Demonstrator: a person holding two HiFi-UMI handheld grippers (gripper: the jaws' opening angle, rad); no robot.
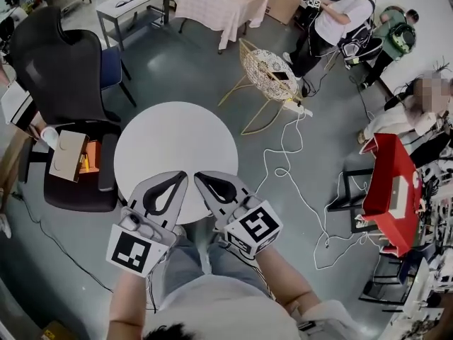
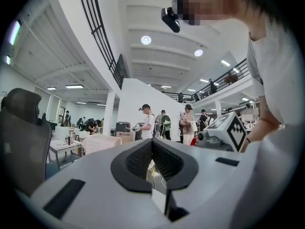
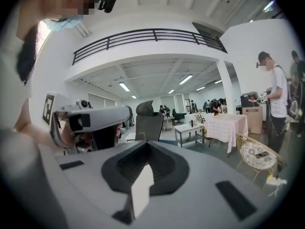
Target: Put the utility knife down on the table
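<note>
No utility knife shows in any view. The round white table [image 1: 177,137] stands in front of me with a bare top. My left gripper [image 1: 182,176] and right gripper [image 1: 200,178] hover side by side over the table's near edge, close to my body, tips almost touching each other. Both are shut with nothing between the jaws. In the left gripper view the left gripper [image 2: 152,142] points level across the room, and the right gripper [image 2: 224,132] shows beside it. In the right gripper view the right gripper [image 3: 145,145] has the left gripper [image 3: 90,120] at its left.
A black office chair [image 1: 60,62] stands left of the table, with a cardboard box [image 1: 65,154] on a dark seat below it. A yellow wire chair [image 1: 269,73] is beyond the table. White cables [image 1: 297,183] trail on the floor. A red stand [image 1: 389,183] is at the right. People stand at the back.
</note>
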